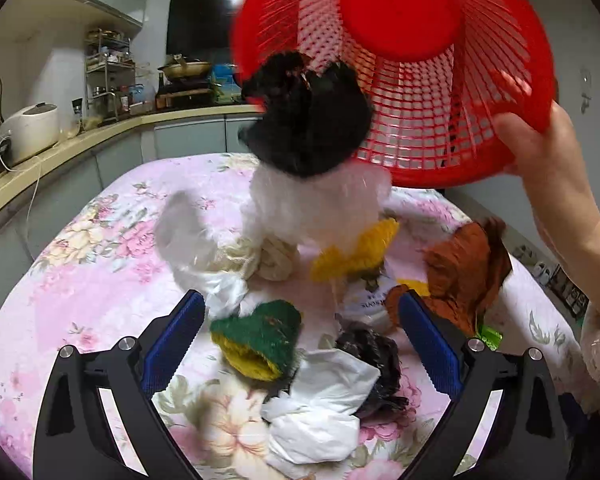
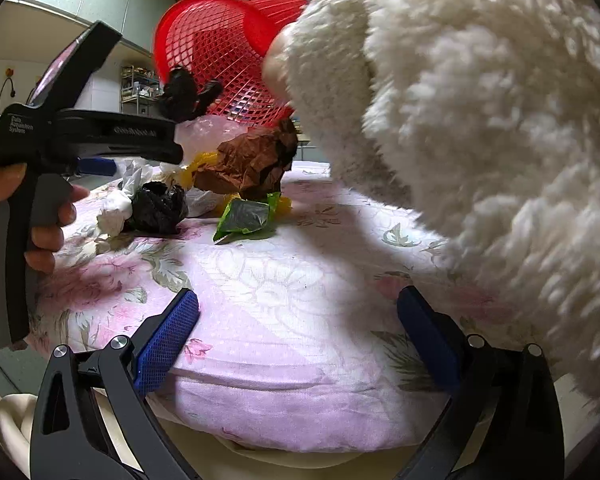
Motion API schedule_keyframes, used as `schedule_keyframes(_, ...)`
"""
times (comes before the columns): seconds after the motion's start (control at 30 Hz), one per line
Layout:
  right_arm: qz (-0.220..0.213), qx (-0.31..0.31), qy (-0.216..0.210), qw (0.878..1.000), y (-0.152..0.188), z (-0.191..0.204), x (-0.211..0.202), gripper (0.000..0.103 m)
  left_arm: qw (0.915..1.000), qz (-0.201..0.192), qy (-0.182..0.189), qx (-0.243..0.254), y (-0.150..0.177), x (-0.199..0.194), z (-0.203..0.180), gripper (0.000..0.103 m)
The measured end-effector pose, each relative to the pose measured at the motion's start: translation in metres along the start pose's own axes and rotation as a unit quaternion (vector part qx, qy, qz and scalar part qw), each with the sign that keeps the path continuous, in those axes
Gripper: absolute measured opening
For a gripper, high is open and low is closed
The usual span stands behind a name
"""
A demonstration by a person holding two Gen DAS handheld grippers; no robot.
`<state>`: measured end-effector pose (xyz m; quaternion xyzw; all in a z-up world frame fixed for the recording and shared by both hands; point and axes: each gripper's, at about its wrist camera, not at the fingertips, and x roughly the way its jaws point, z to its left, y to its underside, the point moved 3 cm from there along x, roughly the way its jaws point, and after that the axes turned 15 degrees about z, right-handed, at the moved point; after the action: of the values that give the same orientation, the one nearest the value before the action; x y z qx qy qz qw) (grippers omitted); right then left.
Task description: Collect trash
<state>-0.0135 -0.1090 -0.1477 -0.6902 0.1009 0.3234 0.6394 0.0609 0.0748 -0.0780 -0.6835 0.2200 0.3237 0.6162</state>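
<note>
A bare hand (image 1: 552,184) tips a red plastic lattice basket (image 1: 400,72) upside down over the pink floral cloth covering the table (image 1: 80,272), and scraps tumble out: a blurred black clump (image 1: 312,120) and a white fluffy wad (image 1: 316,204) look to be mid-fall just below the rim. Already on the cloth lie a crumpled brown paper (image 1: 468,272), a yellow knitted scrap (image 1: 356,252), a green-and-yellow scouring pad (image 1: 260,336), a crumpled white tissue (image 1: 324,408) and a black plastic bag ball (image 2: 160,208), with a green wrapper (image 2: 246,216) beside it.

The left gripper (image 1: 300,344) hovers over the pile, jaws wide apart and holding nothing. The right gripper (image 2: 298,340) sits low at the near edge of the table, equally wide and empty, well apart from the trash; a fluffy white sleeve (image 2: 480,140) fills much of its view.

Collecting has not begun, I reckon. Best to wait until everything settles, then take the nearest single item, closing squarely on its bulk rather than on a loose corner.
</note>
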Motion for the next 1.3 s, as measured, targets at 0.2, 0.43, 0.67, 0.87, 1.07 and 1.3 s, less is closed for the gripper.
schedule_keyframes(0.2, 0.0, -0.001, 0.0, 1.0, 0.0, -0.001, 0.0, 0.097, 0.9999, -0.01, -0.01, -0.007, -0.007, -0.004, 0.003, 0.094)
schedule_keyframes(0.43, 0.0, -0.002, -0.002, 1.0, -0.001, -0.002, 0.001, 0.097, 1.0, 0.003, -0.005, -0.002, -0.005, 0.004, 0.003, 0.094)
schedule_keyframes(0.67, -0.001, -0.005, -0.005, 1.0, -0.001, -0.007, 0.0, 0.097, 0.9997, -0.015, -0.001, 0.019, -0.007, -0.017, -0.002, 0.094)
schedule_keyframes(0.87, -0.002, -0.006, -0.007, 1.0, -0.001, -0.003, 0.001, 0.097, 0.9996, -0.024, 0.004, 0.016, -0.014, -0.026, -0.005, 0.094)
schedule_keyframes(1.07, -0.001, -0.006, -0.007, 1.0, -0.001, -0.003, 0.001, 0.097, 0.9997, -0.021, 0.003, 0.014, -0.016, -0.026, -0.002, 0.094)
schedule_keyframes(1.3, 0.0, -0.005, -0.006, 1.0, 0.001, -0.003, 0.002, 0.097, 0.9995, -0.029, 0.002, 0.013, -0.02, -0.034, 0.002, 0.094)
